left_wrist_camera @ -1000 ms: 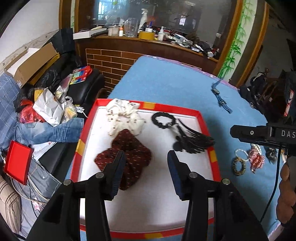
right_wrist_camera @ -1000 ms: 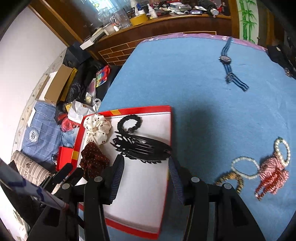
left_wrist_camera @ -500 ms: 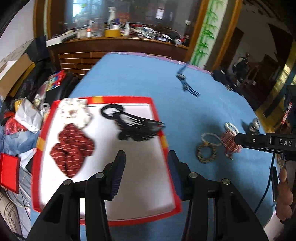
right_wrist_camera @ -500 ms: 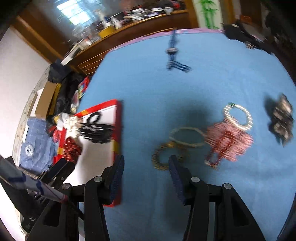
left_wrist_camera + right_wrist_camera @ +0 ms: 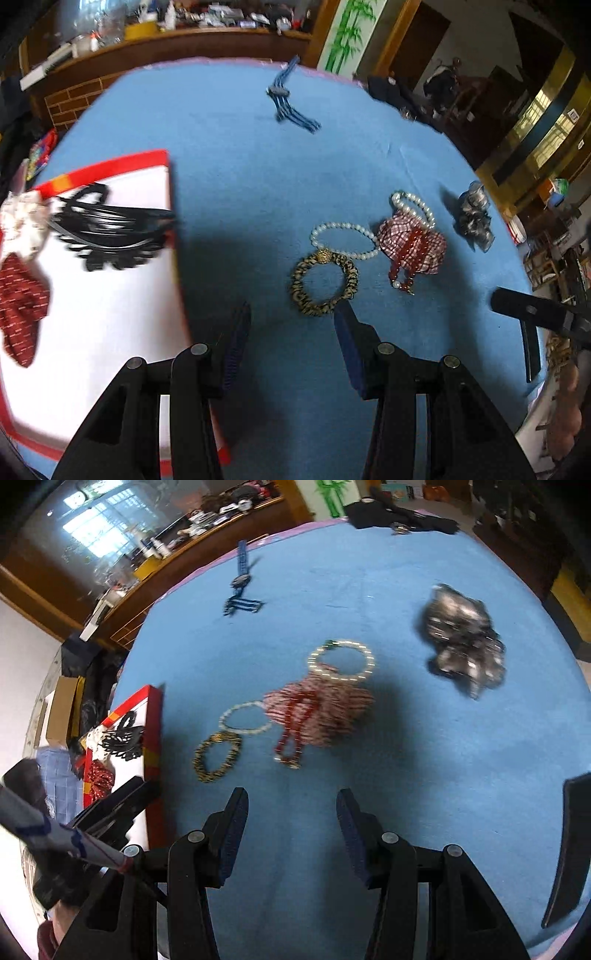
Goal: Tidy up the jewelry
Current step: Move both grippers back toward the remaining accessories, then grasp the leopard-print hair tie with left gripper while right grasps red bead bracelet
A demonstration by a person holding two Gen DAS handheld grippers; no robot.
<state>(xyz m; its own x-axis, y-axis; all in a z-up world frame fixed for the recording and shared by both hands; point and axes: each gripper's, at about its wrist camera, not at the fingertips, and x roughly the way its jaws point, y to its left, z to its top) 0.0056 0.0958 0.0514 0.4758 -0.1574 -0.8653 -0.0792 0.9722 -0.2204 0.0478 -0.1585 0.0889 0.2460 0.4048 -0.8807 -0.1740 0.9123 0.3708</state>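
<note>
A red-rimmed white tray [image 5: 110, 314] lies at the left of the blue table; it also shows in the right wrist view [image 5: 153, 716]. It holds a black hair comb [image 5: 110, 232], a white scrunchie [image 5: 20, 221] and a dark red scrunchie [image 5: 18, 299]. On the cloth lie a leopard-print bracelet [image 5: 349, 273], a pearl bracelet [image 5: 343, 226], a red-checked scrunchie [image 5: 428, 251] with a red bead bracelet [image 5: 400, 271] and a second pearl bracelet [image 5: 413, 201]. My left gripper [image 5: 291, 328] is open, just short of the leopard bracelet. My right gripper [image 5: 291, 819] is open above bare cloth, short of the red bead bracelet [image 5: 291, 742].
A grey-black scrunchie [image 5: 461, 638] lies at the right and a blue cord necklace [image 5: 291, 107] at the far side. A cluttered wooden counter [image 5: 166, 40] stands behind the table. Boxes and clothes [image 5: 62, 709] pile up left of it.
Both grippers have swung right, away from the tray and toward the cluster of bracelets on the cloth. Both stay open and empty.
</note>
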